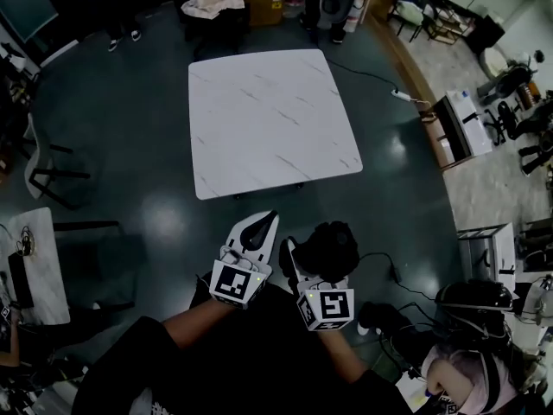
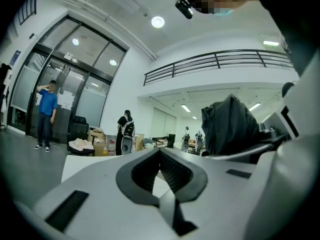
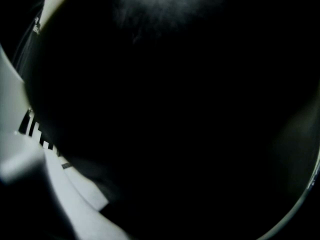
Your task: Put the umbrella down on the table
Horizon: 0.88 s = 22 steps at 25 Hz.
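- Standing back from the table (image 1: 259,119): bare white marbled top, dead ahead of both grippers, with a strip of dark floor between its near edge and the jaw tips.
- Hanging short of the table's near edge and over floor, not over the top: the umbrella (image 1: 331,247), folded into a dark rounded bundle. Long axis not readable from above. Possibly end-on to the head camera, but cannot tell.
- Clamping that bundle: right gripper (image 1: 298,253), jaws closed on the fabric. Its own view is almost wholly blacked out by cloth, with only a sliver of white jaw at the left edge.
- Riding alongside, level with it and equally short of the table's near edge: left gripper (image 1: 264,225), jaws pressed together tip to tip, nothing between them. Showing in its own view: the table top beyond the tips and the bundle rising close at the right.
- Judging the coming move: a forward carry toward the table's near edge, then a lowering onto the top, all by the right gripper, being the one holding. Worth settling which way the bundle's length runs before release, so as to lay it flat.
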Available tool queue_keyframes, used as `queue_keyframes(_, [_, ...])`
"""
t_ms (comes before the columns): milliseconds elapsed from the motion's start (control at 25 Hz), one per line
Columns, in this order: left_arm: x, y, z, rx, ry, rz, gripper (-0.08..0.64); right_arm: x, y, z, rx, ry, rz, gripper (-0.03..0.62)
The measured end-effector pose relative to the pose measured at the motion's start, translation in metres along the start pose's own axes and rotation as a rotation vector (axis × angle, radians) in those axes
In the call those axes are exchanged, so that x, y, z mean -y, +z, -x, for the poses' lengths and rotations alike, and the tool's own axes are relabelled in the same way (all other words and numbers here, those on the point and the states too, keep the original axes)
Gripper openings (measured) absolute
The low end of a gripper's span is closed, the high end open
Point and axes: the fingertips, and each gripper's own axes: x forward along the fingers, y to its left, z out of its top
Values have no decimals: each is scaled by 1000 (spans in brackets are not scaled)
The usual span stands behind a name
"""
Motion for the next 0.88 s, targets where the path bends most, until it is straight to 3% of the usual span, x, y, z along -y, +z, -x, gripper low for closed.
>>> queue_keyframes(240, [-48,19,-53,13,-50,-27,7,18,34,-66,24,-57,16,337])
queue_keyframes(400, [-86,18,-80,26,-66,26,8,22,41,-114,3,-74,31,337])
queue_keyframes(560, [-125,22,-97,30,-74,29,8,20,41,-160,-34,-84,70,337])
queue_keyframes(880, [-190,27,-121,58,32,107,8,35,46,-225,-73,-72,73,337])
